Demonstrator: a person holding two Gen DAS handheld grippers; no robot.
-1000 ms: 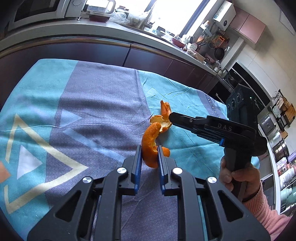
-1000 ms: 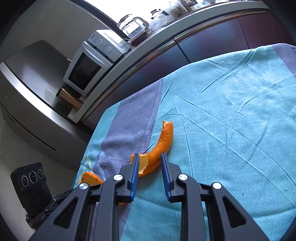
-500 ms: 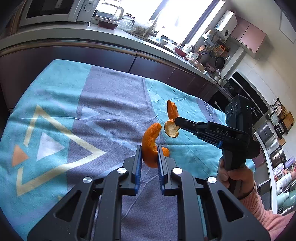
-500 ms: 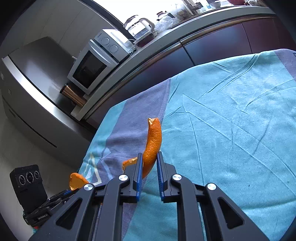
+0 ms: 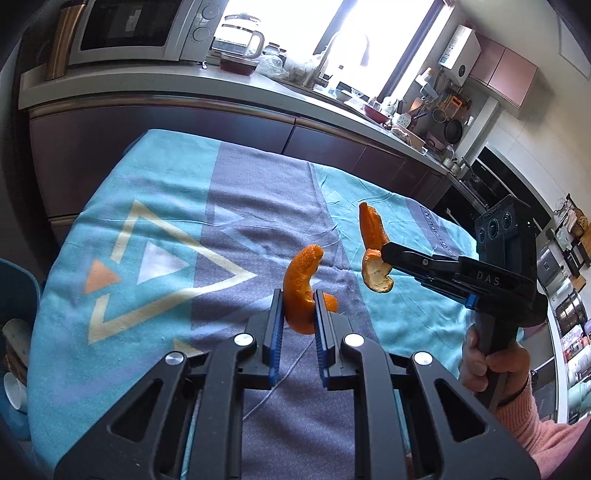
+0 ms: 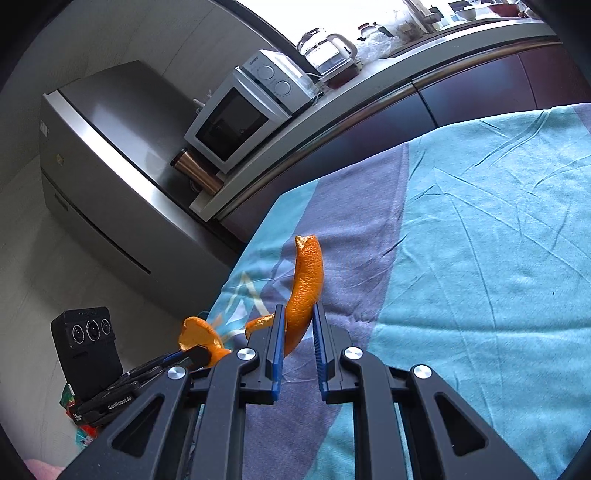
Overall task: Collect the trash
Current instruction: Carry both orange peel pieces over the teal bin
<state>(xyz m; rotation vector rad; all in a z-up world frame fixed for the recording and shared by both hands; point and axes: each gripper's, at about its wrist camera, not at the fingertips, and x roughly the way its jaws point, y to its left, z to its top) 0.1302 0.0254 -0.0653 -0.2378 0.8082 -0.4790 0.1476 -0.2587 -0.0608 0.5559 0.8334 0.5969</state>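
Observation:
My left gripper (image 5: 298, 301) is shut on a curled orange peel (image 5: 301, 284), held above the blue and grey tablecloth (image 5: 229, 221). To its right, the right gripper (image 5: 384, 251) pinches a second, longer orange peel (image 5: 371, 236) in the air. In the right wrist view that long peel (image 6: 306, 284) stands upright between the blue pads of my right gripper (image 6: 298, 321), which is shut on it. The left gripper (image 6: 201, 356) shows at the lower left there, with its curled peel (image 6: 197, 332) in its tips.
A kitchen counter (image 5: 184, 85) with a microwave (image 5: 133, 29) and a glass kettle (image 5: 240, 37) runs behind the table. A blue bin (image 5: 14, 295) with paper cups sits at the table's left side. A hand in a pink sleeve (image 5: 491, 369) grips the right tool.
The right gripper closed on the long peel and lifted it off the cloth. Both grippers rose and drew back from the table with their peels.

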